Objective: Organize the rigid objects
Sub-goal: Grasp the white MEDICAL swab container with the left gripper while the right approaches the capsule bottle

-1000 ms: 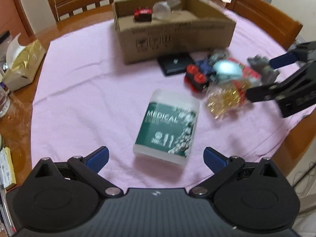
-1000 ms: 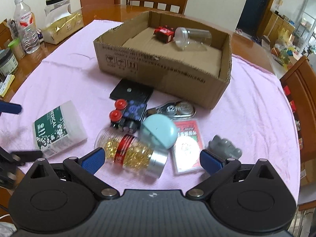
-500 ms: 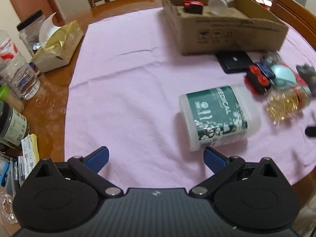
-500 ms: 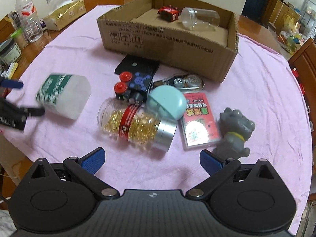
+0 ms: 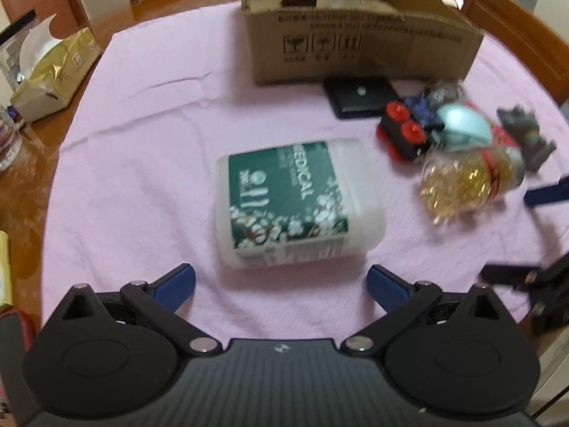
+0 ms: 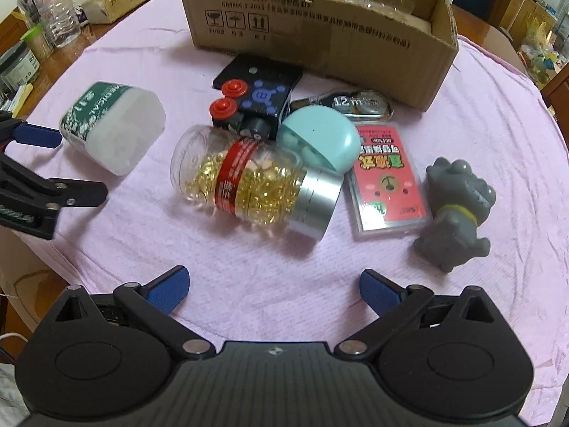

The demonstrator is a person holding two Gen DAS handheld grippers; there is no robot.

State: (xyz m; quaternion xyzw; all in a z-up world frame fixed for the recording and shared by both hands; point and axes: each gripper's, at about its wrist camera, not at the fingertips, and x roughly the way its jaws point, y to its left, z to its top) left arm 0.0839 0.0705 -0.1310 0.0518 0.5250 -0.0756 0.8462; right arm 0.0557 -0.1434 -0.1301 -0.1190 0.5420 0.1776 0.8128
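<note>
Left gripper (image 5: 281, 281): jaws spread wide, empty, just short of the white plastic box with green "MEDICAL" label (image 5: 291, 210), lying on the pink-clothed counter (image 5: 142, 163). Right gripper (image 6: 272, 286): jaws wide, empty, before the clear jar of yellow capsules (image 6: 249, 185). Brown cardboard box (image 6: 320, 32) behind.

The left gripper (image 5: 281, 281) hangs low with its blue-padded fingers (image 5: 176, 281) spread wide apart, nothing between them. The right gripper (image 6: 274, 286) is likewise held wide open and empty, level with the left one, which shows at the left edge of the right wrist view.
</note>
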